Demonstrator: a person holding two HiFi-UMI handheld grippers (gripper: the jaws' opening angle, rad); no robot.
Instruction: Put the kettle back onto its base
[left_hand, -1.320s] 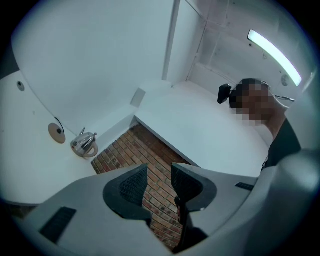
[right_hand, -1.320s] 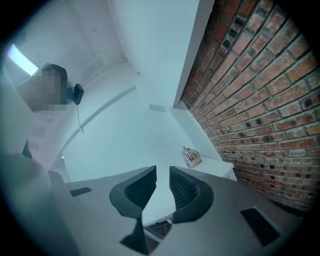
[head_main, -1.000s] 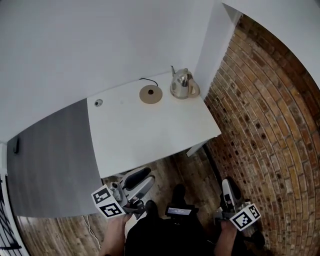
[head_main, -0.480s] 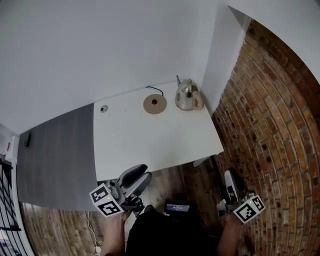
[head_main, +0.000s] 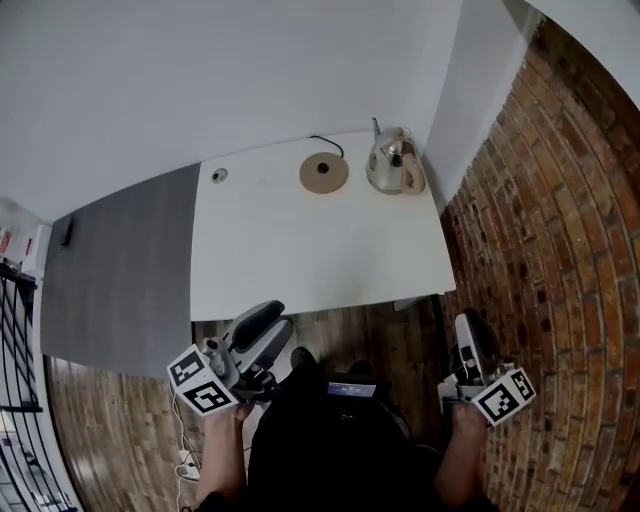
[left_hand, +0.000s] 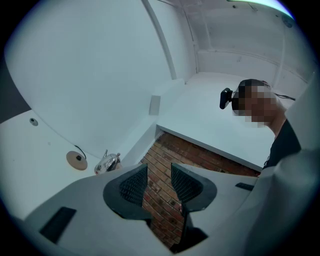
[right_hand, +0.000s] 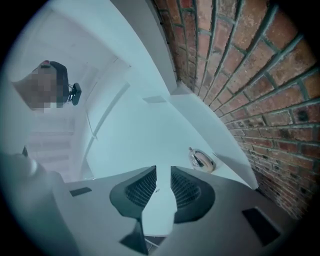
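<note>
While it hangs short of the white table's (head_main: 300, 260) near edge, the left gripper (head_main: 272, 320) keeps its grey fingers apart, nothing between them. Far beyond those fingertips lies the round tan base (head_main: 324, 172), and just to its right, beside it rather than on it, stands the shiny steel kettle (head_main: 393, 162). The right gripper (head_main: 467, 325) shows a narrower, empty gap, with the kettle far ahead.

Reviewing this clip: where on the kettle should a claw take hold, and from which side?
Grip the kettle by its tan handle, which loops off the side away from the base, toward the brick wall; the spout points to the back. Come from the near right with the right claw, probably: it is open, empty and on that side.
</note>
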